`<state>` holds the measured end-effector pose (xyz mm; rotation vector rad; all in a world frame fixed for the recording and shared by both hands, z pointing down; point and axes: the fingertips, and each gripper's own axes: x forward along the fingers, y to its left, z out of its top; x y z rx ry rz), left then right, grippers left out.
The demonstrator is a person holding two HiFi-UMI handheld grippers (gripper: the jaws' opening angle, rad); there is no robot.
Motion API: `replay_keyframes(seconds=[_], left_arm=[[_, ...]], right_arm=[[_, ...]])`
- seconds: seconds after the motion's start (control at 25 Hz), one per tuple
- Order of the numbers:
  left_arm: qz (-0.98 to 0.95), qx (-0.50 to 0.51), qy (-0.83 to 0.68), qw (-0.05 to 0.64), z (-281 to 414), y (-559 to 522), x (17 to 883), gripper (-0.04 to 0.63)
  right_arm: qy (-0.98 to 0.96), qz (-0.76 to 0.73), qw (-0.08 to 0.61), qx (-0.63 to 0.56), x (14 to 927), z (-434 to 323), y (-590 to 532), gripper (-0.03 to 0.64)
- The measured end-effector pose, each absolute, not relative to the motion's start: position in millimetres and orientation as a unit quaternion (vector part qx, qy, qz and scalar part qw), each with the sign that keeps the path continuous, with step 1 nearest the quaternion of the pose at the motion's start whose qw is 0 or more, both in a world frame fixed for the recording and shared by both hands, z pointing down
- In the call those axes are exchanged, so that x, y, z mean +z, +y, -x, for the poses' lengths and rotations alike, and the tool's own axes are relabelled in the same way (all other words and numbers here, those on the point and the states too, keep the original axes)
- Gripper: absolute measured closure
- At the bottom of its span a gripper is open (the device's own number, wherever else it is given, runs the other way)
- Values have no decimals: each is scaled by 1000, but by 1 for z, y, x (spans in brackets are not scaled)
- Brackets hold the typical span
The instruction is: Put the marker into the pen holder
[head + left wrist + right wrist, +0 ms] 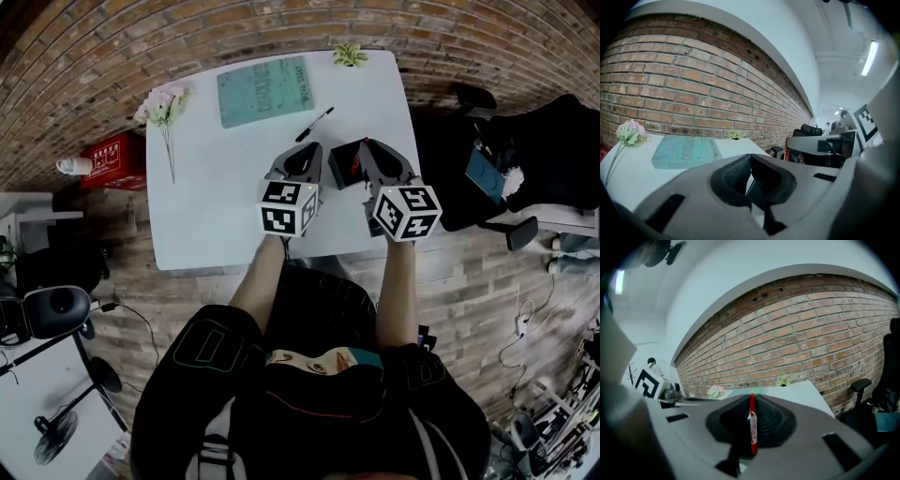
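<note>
Marker, red, pinched upright in closed jaws of right gripper, over near part of table, just beside dark box taken to be pen holder. Left gripper shut tip to tip on nothing. Second, black marker lying flat farther back, untouched. Judged light, stiff, smooth-barrelled; prone to pivot or slip in a narrow pinch. Best held at mid-barrel, lower end left free for entry into holder.

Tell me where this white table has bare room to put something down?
Free: the stretch of table between the flowers, the teal book and the left tongs. Crowded: the near middle, where the black holder sits between left tongs and right tongs.
</note>
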<state>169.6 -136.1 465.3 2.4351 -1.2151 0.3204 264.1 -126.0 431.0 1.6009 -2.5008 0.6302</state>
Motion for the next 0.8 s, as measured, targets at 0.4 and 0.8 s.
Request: replay_keyframes(seconds=[0.4,0.8], left_arm=[[-870,147,-423,207,-173,-126,487,588],[-871,164,-413,208,-176,-119,494,588]], right_arm=[[-814,-525,60,242,463,-261,-104,574],[-816,-518,146,211,483,-260,-87,569]])
